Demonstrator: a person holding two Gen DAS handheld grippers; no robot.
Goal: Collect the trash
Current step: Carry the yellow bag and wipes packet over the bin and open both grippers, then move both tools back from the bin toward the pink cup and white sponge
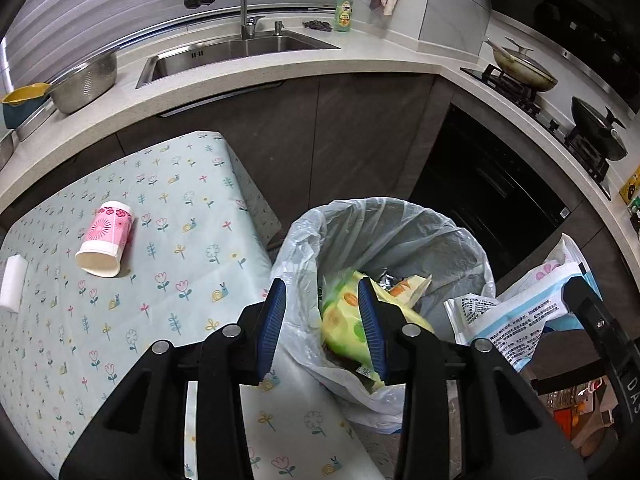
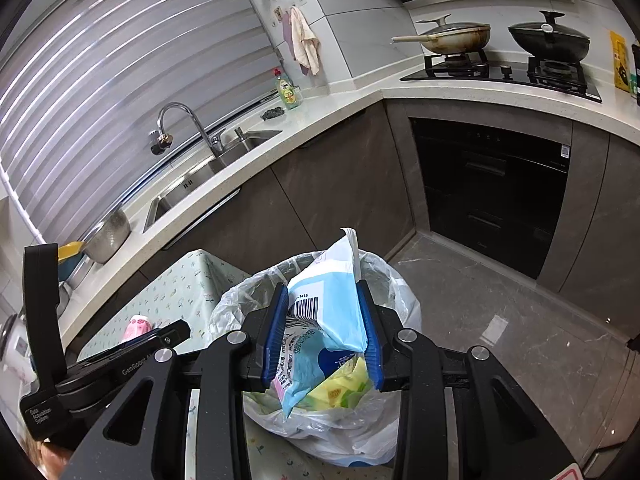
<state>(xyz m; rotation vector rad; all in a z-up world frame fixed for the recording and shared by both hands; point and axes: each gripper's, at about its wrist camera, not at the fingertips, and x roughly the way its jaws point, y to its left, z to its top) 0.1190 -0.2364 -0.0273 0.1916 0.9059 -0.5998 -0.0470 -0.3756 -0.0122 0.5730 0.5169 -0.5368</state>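
Note:
A bin lined with a clear bag (image 1: 400, 220) stands beside the table; it holds a yellow-green wrapper (image 1: 340, 320) and other scraps. My left gripper (image 1: 322, 292) is open and empty over the bin's near rim. My right gripper (image 2: 322, 292) is shut on a light blue plastic packet (image 2: 332, 308) and holds it above the bin (image 2: 384, 276); the packet also shows in the left wrist view (image 1: 520, 316). A pink flowered paper cup (image 1: 106, 240) lies on its side on the table, also visible in the right wrist view (image 2: 138, 328).
The table (image 1: 180, 200) has a pale floral cloth; a white block (image 1: 12, 284) lies at its left edge. Behind are the counter with sink (image 1: 240, 52), a steel colander (image 1: 86, 80), a soap bottle (image 1: 343, 12), and a stove with pans (image 2: 500, 60).

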